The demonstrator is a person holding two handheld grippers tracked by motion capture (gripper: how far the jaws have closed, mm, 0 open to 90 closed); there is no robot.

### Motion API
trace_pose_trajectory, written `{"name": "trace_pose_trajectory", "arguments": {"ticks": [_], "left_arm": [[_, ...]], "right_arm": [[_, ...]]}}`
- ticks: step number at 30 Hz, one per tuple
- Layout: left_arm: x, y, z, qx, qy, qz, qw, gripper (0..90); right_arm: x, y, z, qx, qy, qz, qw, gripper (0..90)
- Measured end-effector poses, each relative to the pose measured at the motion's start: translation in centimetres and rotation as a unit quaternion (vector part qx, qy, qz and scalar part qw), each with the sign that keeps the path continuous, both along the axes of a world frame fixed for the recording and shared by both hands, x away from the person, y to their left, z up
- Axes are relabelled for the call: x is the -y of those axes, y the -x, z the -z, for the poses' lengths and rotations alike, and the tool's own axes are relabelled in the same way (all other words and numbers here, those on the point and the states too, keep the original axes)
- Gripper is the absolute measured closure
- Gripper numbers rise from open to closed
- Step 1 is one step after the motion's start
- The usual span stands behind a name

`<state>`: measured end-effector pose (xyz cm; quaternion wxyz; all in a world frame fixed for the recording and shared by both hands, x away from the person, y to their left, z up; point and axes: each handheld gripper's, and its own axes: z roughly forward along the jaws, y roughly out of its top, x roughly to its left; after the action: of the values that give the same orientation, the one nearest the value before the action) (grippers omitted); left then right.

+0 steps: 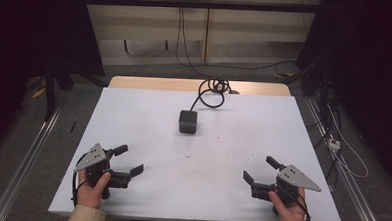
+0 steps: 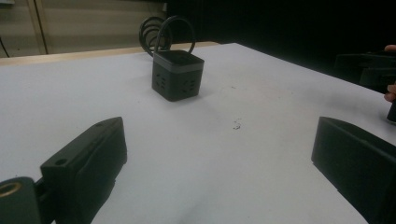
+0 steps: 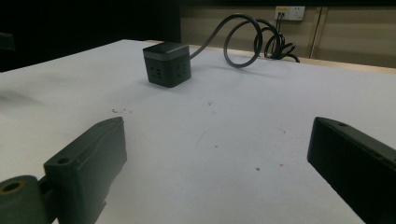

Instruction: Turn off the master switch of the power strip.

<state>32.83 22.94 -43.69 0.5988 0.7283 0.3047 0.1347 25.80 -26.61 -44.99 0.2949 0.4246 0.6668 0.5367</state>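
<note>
White table (image 1: 149, 113) mostly bare. Black socket cube (image 1: 188, 121) sits just past table centre toward 12 o'clock, well apart from both tools, wide open surface all round it. Its cord (image 1: 210, 93) runs off toward 12 o'clock, coils at the far edge and drops out of sight. Left gripper (image 1: 126, 159) at 7 o'clock near the front edge, jaws spread wide, nothing between them, held in the left hand (image 1: 93, 187). Right gripper (image 1: 259, 169) at 5 o'clock, near the front and right edges, jaws also wide and empty, right hand (image 1: 286, 207) behind it. In the left gripper view the cube (image 2: 177, 74) stands at 12 o'clock between the jaws, far off; the other tool at 3 o'clock is cut off and dark. Cube socket holes (image 3: 157, 73) hard to make out. Small specks (image 1: 188, 155) on the table, unclear what.
</note>
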Motion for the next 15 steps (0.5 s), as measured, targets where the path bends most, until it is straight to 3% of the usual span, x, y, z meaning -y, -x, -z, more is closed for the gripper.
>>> {"name": "trace_pose_trajectory", "arguments": {"ticks": [15], "left_arm": [[0.94, -0.53, -0.36, 0.001, 0.004, -0.002, 1.0000, 3.2]], "right_arm": [[0.18, -0.04, -0.15, 0.002, -0.003, 0.004, 1.0000, 4.1]]}}
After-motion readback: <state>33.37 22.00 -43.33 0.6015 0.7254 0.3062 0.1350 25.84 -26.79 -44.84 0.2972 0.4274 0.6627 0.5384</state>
